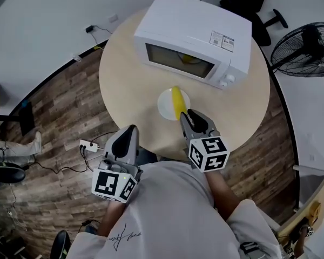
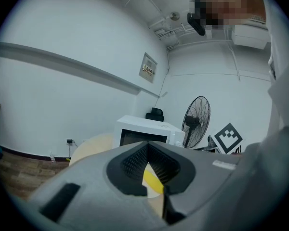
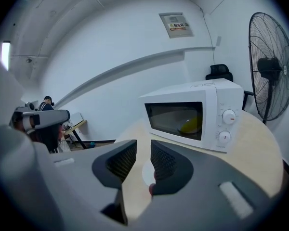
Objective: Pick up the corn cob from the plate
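Observation:
A yellow corn cob (image 1: 176, 100) lies on a small white plate (image 1: 164, 104) on the round wooden table (image 1: 124, 85), just in front of the microwave. My right gripper (image 1: 184, 114) hovers at the plate's near edge with its tips over the cob's near end. Its jaws stand a narrow gap apart with nothing between them, and the right gripper (image 3: 143, 150) view shows the plate (image 3: 147, 173) through that gap. My left gripper (image 1: 130, 129) is held back at the table's near-left edge, shut and empty. Past the left gripper (image 2: 147, 147) tips I see the cob (image 2: 153, 182).
A white microwave (image 1: 197, 34) with its door closed stands behind the plate, something yellow (image 3: 190, 125) inside. A black standing fan (image 1: 308, 50) is off to the right of the table. A power strip (image 1: 89, 144) and cables lie on the wooden floor at the left.

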A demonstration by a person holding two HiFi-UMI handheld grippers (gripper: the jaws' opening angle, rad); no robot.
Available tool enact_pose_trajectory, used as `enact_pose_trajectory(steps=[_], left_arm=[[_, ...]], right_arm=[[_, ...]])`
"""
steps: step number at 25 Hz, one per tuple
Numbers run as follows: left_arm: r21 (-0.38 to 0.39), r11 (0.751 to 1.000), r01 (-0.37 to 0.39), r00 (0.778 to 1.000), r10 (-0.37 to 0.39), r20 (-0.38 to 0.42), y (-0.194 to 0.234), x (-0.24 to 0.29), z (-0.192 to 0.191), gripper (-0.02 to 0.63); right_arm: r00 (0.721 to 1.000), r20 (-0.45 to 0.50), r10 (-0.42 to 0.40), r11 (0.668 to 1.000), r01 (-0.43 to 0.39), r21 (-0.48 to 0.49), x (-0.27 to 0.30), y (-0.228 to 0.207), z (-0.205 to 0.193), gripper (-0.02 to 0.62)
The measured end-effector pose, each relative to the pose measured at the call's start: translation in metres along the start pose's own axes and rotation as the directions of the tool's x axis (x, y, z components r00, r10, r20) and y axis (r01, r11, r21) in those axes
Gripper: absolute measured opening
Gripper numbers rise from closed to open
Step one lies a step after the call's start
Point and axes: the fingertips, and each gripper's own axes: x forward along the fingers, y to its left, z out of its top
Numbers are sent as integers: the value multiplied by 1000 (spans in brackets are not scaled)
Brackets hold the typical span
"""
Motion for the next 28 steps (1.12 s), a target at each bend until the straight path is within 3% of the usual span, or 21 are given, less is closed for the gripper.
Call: enact_pose_trajectory(steps=[28], left_arm=[[-29,1000,-13,999,12,-32,21,6,-3,-9]], right_arm=[[979,-200,-43,999,40,-19,67,-26,-50,213]])
